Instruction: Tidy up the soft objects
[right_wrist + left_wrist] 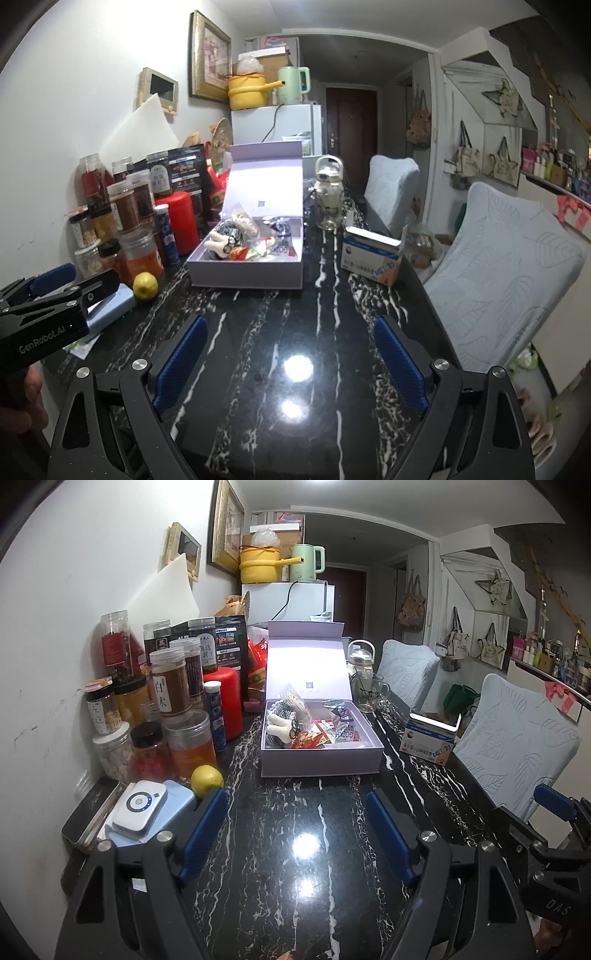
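Note:
An open lavender box (321, 762) (245, 275) with its lid up stands on the black marble table (295, 849) (295, 332). Inside lie a white plush toy (279, 729) (221, 245) in a striped garment, a coiled string bundle (295, 699) and several snack packets (334, 734) (258, 253). My left gripper (297, 827) is open and empty, low over the table in front of the box. My right gripper (291, 356) is open and empty beside it. The left gripper also shows at the left edge of the right wrist view (55, 291).
Several jars and bottles (166, 701) crowd the wall side. A lemon (207, 781) (145, 286), a white device (140, 808) and a tin (92, 812) lie at front left. A glass mug (371, 692), a kettle (328, 195), a blue-white carton (430, 738) (373, 254) and two covered chairs (506, 280) stand right.

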`<state>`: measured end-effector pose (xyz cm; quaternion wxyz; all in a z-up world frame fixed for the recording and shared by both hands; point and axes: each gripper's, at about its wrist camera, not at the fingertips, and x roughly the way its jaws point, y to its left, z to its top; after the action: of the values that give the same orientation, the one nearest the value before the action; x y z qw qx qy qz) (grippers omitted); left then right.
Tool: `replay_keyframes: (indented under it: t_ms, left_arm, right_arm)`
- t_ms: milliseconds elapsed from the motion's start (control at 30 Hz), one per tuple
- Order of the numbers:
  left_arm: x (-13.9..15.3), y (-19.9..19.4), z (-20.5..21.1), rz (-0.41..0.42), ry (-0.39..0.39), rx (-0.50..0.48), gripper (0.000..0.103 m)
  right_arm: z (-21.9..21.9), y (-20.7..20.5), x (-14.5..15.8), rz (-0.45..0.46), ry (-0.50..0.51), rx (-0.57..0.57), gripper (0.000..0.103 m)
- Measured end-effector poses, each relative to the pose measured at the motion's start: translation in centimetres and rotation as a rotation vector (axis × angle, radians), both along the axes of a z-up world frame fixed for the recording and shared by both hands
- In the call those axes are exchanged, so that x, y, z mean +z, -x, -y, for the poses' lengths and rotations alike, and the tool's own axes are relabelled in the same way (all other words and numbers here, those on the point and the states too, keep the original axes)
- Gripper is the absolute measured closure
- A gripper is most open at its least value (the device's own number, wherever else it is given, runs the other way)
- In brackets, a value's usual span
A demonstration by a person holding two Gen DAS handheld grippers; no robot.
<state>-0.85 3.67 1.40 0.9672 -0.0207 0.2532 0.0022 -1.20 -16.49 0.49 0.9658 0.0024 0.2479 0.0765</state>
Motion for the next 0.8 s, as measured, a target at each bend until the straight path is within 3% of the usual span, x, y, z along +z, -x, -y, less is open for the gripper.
replay_keyframes:
  t_ms: [800]
  left_arm:
    - [-0.65, 0.19, -0.01, -0.038, -0.007, 0.001, 0.026]
  right_arm:
    - [-0.20, 0.46, -0.22, -0.004, 0.028, 0.003, 0.010]
